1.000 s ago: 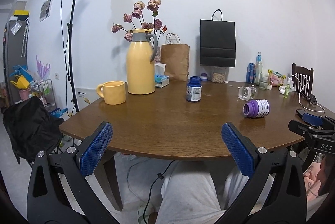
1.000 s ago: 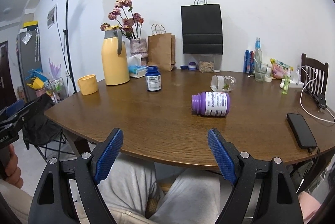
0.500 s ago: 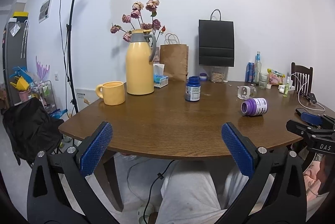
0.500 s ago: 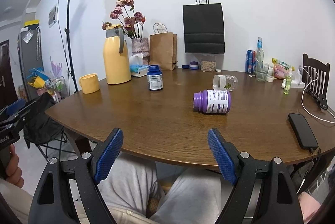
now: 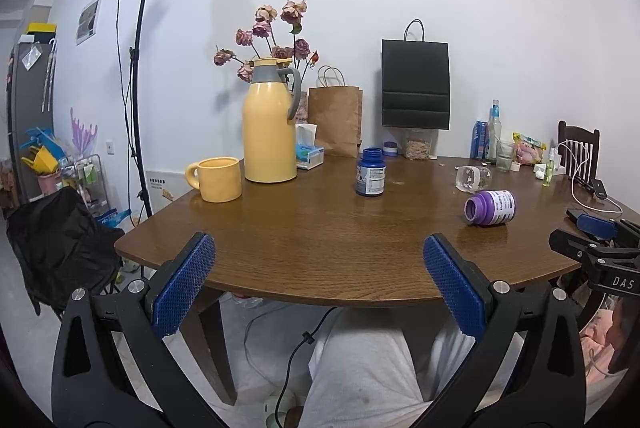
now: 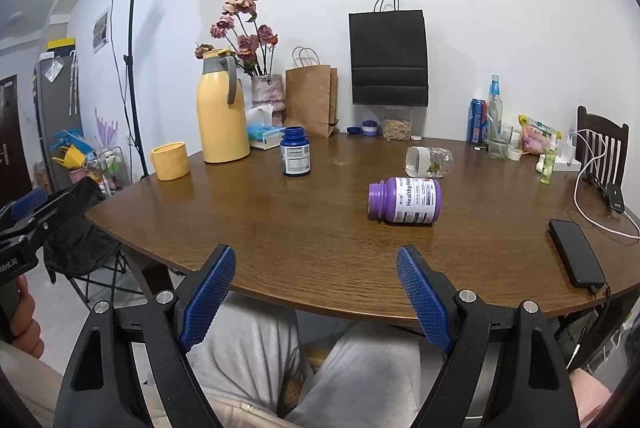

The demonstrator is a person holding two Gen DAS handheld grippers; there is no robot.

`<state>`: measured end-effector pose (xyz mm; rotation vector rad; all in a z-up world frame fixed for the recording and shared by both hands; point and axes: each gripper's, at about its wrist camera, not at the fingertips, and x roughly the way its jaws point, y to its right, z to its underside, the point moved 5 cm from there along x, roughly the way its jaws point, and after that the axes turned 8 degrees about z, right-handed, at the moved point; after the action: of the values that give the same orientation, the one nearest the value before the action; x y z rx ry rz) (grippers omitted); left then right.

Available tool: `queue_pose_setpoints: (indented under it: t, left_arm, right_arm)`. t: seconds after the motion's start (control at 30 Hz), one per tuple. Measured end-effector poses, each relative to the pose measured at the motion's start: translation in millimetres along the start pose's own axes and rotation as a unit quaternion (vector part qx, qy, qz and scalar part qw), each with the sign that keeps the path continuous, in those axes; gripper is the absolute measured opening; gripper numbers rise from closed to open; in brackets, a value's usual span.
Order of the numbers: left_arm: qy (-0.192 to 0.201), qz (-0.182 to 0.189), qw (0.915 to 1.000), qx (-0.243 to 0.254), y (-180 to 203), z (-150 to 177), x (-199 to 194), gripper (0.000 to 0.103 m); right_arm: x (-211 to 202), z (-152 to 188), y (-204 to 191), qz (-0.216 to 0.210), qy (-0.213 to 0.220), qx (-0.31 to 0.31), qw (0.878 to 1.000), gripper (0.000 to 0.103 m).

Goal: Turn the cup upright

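Both tools hang at the near edge of the wooden bench [image 6: 304,240], the left tool [image 5: 319,282] and right tool [image 6: 316,292] each spread wide and empty. The yellow cup [image 5: 216,179] stands mouth-up just left of the yellow thermos [image 5: 269,127]. A purple bottle [image 6: 405,200] lies on its side, well right of the thermos.

Left gripper [image 5: 319,278] and right gripper [image 6: 316,292] apparently gape, empty.
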<state>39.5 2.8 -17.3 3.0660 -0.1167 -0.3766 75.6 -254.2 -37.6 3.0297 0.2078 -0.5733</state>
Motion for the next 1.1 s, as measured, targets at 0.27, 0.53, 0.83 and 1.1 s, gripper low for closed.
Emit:
queue_pose_setpoints:
  t: [0.27,0.53,0.83,1.1]
  left_arm:
    - [0.001,-0.001,1.0,0.001,-1.7,-0.2,-0.3,0.103]
    - [0.001,-0.001,1.0,0.001,-1.7,0.1,-0.3,0.103]
    - [0.003,-0.001,1.0,0.002,-2.6,0.3,-0.8,0.103]
    - [0.003,0.0,1.0,0.002,-5.1,-1.7,-1.0,0.103]
  right_arm:
    - [1.0,0.1,0.5,0.0,-0.001,0.0,1.0,0.087]
    - [3.2,1.6,1.9,0.001,-0.005,0.002,1.0,0.087]
    - [2.9,0.4,2.1,0.0,-0.004,-0.001,1.0,0.087]
    - [3.0,-0.7,3.2,0.001,-0.004,0.0,1.0,0.087]
